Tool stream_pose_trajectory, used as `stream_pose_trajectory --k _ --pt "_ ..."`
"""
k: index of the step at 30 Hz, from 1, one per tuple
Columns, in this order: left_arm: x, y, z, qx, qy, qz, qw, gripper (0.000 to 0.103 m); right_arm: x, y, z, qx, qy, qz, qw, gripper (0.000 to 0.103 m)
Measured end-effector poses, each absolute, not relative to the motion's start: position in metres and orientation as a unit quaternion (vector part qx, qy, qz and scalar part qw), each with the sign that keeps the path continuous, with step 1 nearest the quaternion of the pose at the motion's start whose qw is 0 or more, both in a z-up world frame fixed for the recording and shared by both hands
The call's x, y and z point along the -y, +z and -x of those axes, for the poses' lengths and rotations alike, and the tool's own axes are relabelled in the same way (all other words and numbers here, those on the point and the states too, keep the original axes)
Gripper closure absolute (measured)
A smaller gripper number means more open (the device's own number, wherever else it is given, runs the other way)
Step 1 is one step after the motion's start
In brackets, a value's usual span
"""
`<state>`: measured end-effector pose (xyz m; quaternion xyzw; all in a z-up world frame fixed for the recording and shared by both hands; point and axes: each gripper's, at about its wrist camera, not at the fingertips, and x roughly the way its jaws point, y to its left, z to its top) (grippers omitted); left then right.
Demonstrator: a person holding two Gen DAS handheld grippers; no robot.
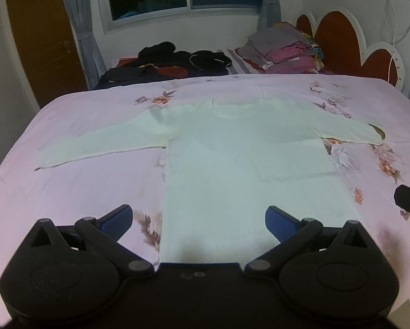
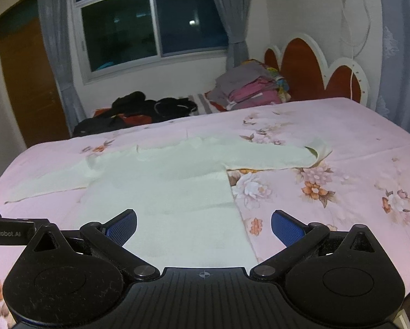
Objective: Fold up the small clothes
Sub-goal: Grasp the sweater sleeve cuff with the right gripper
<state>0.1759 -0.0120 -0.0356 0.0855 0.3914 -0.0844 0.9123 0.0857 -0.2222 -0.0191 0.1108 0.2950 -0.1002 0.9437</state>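
Shirt (image 1: 232, 164): flat on pink sheet (image 1: 81, 192), sleeves at 9 and 3 o'clock
Left gripper (image 1: 198, 223): wide apart, empty
Right gripper (image 2: 203, 227): wide apart, empty

Both wrist views are lit by indoor artificial light from above, moderately dim and with a pink-violet cast; the window (image 2: 150, 22) is dark apart from small bright reflections of a lamp in the glass, and the pale garment (image 1: 232, 164) is the brightest surface, nearly washed out so that its weave barely shows. Soft shadows lie just in front of each black gripper body; fisheye distortion bows the bed edge (image 1: 18, 142) and the walls, dark vignetting fills the corners, and the whole picture is slightly soft, most so toward the rim.
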Motion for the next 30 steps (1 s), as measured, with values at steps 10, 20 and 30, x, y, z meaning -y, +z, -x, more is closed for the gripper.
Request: stream_pose_trajectory --k 10,20,30 --pt "0.022 -0.044 -0.227 -0.401 -0.101 -0.089 0.906 0.0 0.237 -0.023 -0.127 -0.296 -0.13 -0.112 0.94 0.0" --pt "0.064 -0.064 -0.27 -0.408 -0.082 -0.084 0.905 0.0 0.303 -0.046 -0.167 -0.299 -0.136 -0.109 0.938 0.0" --pt "0.129 -0.101 -0.329 -0.416 -0.093 -0.076 0.901 0.0 0.409 -0.083 -0.226 -0.305 -0.143 -0.125 0.933 0.0"
